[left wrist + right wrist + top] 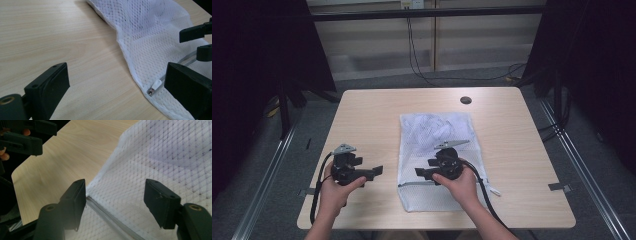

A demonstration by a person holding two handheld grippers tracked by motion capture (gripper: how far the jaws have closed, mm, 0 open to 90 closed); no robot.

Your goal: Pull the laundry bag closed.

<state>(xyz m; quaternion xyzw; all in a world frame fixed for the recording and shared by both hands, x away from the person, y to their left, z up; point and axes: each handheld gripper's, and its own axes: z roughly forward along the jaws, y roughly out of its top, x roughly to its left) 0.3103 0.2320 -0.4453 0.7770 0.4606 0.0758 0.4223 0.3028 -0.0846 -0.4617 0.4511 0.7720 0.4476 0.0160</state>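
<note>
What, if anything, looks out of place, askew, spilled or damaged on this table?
Nothing stands out. The white mesh laundry bag lies flat and roughly square on the table, its zipper closed and intact; only the contents bunch at its far end.

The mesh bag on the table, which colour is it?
White mesh bag, clearest in the left gripper view.

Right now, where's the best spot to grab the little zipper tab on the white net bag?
Probably pinch the small white zipper tab itself, coming from the bag's left edge. It lies flat at the zipper's left end, pointing along the track, and the left gripper already faces it with jaws wide open.
</note>
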